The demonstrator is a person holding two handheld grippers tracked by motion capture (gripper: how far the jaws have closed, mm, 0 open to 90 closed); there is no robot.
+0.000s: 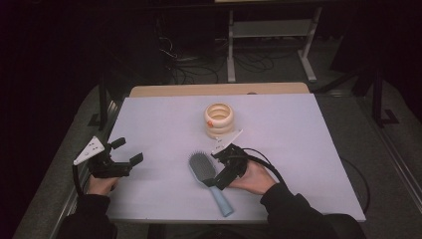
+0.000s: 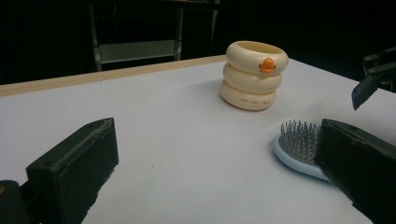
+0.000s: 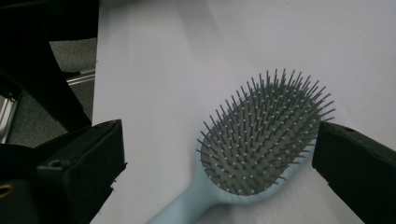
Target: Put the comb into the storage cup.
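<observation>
Dark room behind, with metal frame legs and cables on the floor beyond a pale lavender table [image 1: 308, 149]. Largest on it: stacked cream ring holder [image 1: 219, 119] with an orange duck bill, well ahead of the right claw [image 1: 222, 172] and apart from it. Next, light blue hairbrush [image 1: 208, 177], lying flat, bristles up, handle toward the near table edge. Directly under and between the spread jaws of the right claw in the right gripper view: brush head [image 3: 266, 135] centred in the gap, neither jaw touching it, handle running down toward the claw's base. Right claw wide apart, empty, hovering over the brush where head meets handle. Left claw [image 1: 119, 159] near the table's left edge, jaws likewise spread, nothing between them; brush head just inside its right jaw in the left gripper view, well off in the high view.
</observation>
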